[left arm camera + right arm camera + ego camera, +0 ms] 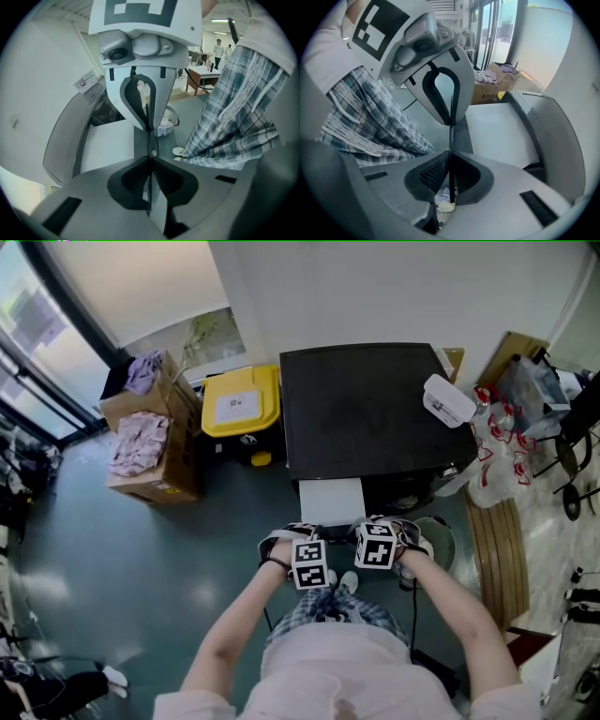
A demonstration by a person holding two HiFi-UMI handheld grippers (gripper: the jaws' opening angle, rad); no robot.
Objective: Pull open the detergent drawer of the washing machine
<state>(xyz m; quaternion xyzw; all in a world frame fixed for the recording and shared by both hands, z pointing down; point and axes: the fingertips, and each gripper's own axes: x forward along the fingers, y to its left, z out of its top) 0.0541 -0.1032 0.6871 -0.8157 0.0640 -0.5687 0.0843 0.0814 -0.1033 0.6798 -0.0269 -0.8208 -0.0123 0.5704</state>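
The washing machine has a black top, and its white detergent drawer stands pulled out toward me. A thin dark front edge closes the drawer's near end. My left gripper is shut on that edge from the left, my right gripper from the right, facing each other. In the left gripper view my own jaws pinch the thin edge, with the right gripper opposite and the white drawer beside it. The right gripper view mirrors this: own jaws, left gripper, drawer.
A yellow-lidded bin stands left of the machine, with cardboard boxes of clothes further left. A white container lies on the machine's top. Bags and a wooden board crowd the right. A waste basket sits by my right hand.
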